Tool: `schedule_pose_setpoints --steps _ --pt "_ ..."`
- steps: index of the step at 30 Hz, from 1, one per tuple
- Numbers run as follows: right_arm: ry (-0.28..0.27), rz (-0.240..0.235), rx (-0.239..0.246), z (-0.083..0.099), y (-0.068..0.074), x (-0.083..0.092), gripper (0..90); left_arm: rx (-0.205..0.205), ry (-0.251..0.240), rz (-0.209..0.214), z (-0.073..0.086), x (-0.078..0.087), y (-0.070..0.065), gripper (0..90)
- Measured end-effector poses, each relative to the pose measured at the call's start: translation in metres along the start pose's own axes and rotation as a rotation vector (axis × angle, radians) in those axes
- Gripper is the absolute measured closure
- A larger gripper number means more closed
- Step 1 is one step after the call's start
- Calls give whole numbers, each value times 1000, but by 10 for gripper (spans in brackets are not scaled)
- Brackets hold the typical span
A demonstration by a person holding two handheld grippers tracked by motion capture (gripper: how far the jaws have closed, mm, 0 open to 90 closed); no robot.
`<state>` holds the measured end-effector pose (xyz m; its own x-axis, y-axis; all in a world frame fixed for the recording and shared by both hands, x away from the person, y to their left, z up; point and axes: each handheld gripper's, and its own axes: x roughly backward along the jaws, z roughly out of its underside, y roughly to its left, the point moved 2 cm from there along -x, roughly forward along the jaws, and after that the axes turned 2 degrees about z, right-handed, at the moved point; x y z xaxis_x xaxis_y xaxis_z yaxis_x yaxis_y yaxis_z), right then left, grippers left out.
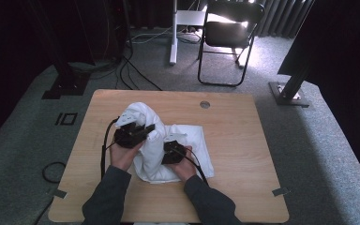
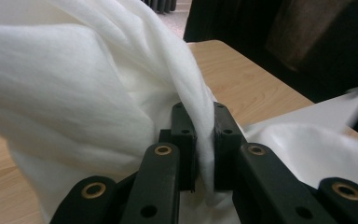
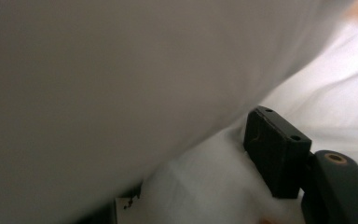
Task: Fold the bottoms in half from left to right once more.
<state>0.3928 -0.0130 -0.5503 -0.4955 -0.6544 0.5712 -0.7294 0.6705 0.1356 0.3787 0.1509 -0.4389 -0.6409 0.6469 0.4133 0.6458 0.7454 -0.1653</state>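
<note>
White cloth (image 2: 74, 93) hangs pinched between the left tongs (image 2: 204, 135) (raised off table).

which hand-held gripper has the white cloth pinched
The left hand-held gripper: its jaws clamp a fold of the white cloth. The right hand-held gripper only rests against it.

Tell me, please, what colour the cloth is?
Plain white cloth, clearest in the left gripper view.

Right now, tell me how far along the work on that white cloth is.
Early to midway. Done: the left hand-held gripper has pinched a fold of the white cloth and holds it raised in a bunch above the wooden table. In hand: the right hand-held gripper sits on the flat part, one jaw visible against the fabric. Left: the cloth is still rumpled, neither spread nor folded.
</note>
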Motion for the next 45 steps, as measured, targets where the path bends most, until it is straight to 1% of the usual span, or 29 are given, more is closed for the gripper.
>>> schedule_pose_setpoints --steps 2,4,5,6,7,9,11,13,15,17,19,21,23,24,26,27,28,30,31,32,34,36,37,38,40,41,43,44,45 --pt "-82 47 33 4 -3 29 345 -8 10 -3 2 0 -1 833" --pt "-115 137 64 13 -13 55 358 -25 24 -10 4 -1 -2 834" --pt "-93 235 62 21 -25 68 365 -30 26 -9 5 -2 -3 833" --pt "-58 291 40 27 -36 74 365 -26 24 -5 5 -4 -4 833" --pt "-19 310 7 34 -46 76 368 -26 25 -2 5 -6 -6 833" --pt "51 278 -38 47 -57 69 385 -31 26 9 3 -12 -10 833" --pt "101 247 -25 54 -51 52 410 -52 33 24 -1 -17 -18 833" --pt "80 224 -5 50 -40 42 454 -73 35 44 -5 -22 -27 833" --pt "71 178 13 44 -32 31 443 -96 42 60 -7 -31 -36 833" --pt "64 89 18 41 -25 25 368 -143 78 76 0 -48 -46 832" --pt "41 46 9 43 -27 36 334 -127 106 108 11 -62 -48 832" --pt "-5 55 6 46 -39 59 327 -120 135 133 24 -76 -50 831" --pt "-56 105 -16 47 -56 83 326 -116 169 161 36 -89 -54 831" --pt "-80 145 -52 48 -70 99 327 -119 190 164 41 -95 -56 830" --pt "-91 240 -94 51 -92 119 330 -120 224 163 52 -106 -60 828" --pt "-115 259 -128 52 -100 127 335 -129 246 159 58 -111 -61 827" --pt "-148 249 -165 51 -106 134 335 -130 269 156 65 -117 -62 826" --pt "-200 213 -183 47 -108 142 327 -135 303 153 78 -126 -63 825" --pt "-213 198 -178 44 -106 144 311 -157 304 145 81 -128 -65 824" --pt "-241 165 -165 37 -101 144 301 -160 302 142 80 -127 -66 823" --pt "-263 115 -141 26 -92 139 287 -129 300 155 78 -126 -64 820" --pt "-240 106 -129 15 -86 127 289 -127 303 162 77 -124 -64 809" --pt "-202 118 -125 10 -86 118 315 -123 304 167 76 -123 -64 793" --pt "-160 126 -124 8 -87 108 394 -112 302 174 75 -121 -65 767" --pt "-81 141 -128 7 -95 88 681 -113 300 187 70 -116 -66 687" --pt "-73 159 -140 8 -98 83 795 -110 290 195 64 -109 -68 638" --pt "-66 170 -183 10 -109 75 847 -127 253 201 52 -94 -70 598" --pt "-63 179 -189 11 -112 74 852 -133 213 206 41 -82 -68 583" --pt "-54 187 -192 13 -116 72 852 -140 177 190 32 -72 -65 571"
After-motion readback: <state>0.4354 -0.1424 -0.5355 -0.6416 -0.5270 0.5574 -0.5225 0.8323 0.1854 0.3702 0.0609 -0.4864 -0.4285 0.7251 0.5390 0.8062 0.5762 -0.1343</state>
